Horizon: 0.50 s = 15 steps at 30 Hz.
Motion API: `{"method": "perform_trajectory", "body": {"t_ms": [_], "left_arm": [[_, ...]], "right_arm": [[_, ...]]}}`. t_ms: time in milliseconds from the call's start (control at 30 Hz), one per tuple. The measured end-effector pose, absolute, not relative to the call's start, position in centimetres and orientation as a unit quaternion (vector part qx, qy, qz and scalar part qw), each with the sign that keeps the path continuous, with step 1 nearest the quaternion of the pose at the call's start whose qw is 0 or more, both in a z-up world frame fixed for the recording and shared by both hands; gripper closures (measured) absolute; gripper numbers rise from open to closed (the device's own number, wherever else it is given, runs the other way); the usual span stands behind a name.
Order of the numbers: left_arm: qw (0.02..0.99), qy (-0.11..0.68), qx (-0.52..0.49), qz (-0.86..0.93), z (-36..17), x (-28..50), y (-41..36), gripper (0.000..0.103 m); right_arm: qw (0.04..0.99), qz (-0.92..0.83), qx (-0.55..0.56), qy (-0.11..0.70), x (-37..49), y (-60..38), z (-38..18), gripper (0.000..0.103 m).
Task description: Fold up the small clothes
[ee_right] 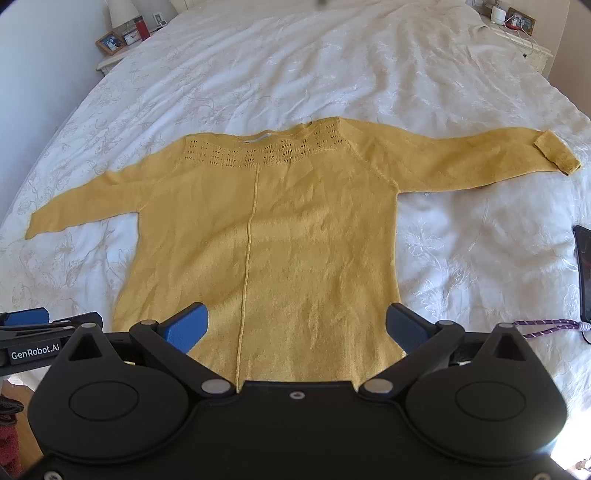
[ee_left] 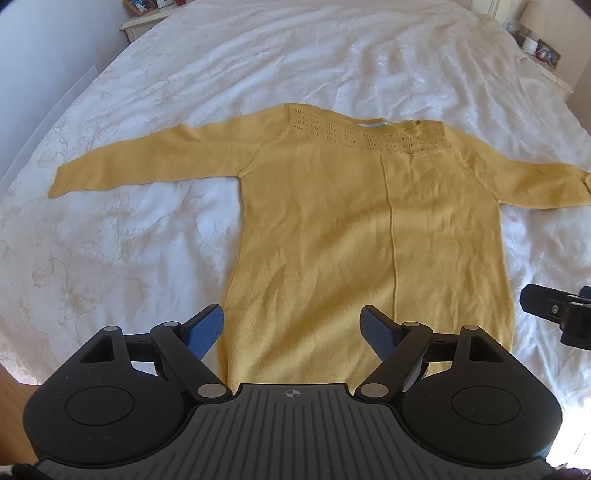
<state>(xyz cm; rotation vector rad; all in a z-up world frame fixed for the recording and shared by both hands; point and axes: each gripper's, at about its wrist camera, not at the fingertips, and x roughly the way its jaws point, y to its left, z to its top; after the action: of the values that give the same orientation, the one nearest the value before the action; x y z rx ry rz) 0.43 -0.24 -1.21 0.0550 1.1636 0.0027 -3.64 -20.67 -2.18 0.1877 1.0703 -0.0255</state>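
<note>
A mustard-yellow knit sweater (ee_left: 369,229) lies flat on the white bedspread (ee_left: 221,66), both sleeves spread out sideways, neckline at the far end. It also shows in the right wrist view (ee_right: 288,229); its right cuff (ee_right: 554,151) is turned up. My left gripper (ee_left: 291,325) is open and empty, hovering over the hem's left part. My right gripper (ee_right: 297,325) is open and empty, over the hem's right part. The right gripper's edge shows in the left wrist view (ee_left: 554,314); the left gripper's edge shows in the right wrist view (ee_right: 37,332).
A dark phone (ee_right: 583,273) and a purple cord (ee_right: 546,326) lie on the bed at the right. Nightstands with small items stand at the far left (ee_right: 122,40) and far right (ee_right: 517,26). The bed's near edge and wooden floor (ee_left: 14,417) show at lower left.
</note>
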Motion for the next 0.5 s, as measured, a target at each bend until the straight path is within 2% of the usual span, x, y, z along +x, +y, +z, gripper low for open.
{"method": "perform_trajectory", "body": {"t_ms": [500], "left_arm": [[0.830,0.557,0.039,-0.001,-2.26,0.95,-0.34,0.023]], "right_arm": [[0.851,-0.020,0.077,0.519,-3.28,-19.68,-2.64,0.001]]}}
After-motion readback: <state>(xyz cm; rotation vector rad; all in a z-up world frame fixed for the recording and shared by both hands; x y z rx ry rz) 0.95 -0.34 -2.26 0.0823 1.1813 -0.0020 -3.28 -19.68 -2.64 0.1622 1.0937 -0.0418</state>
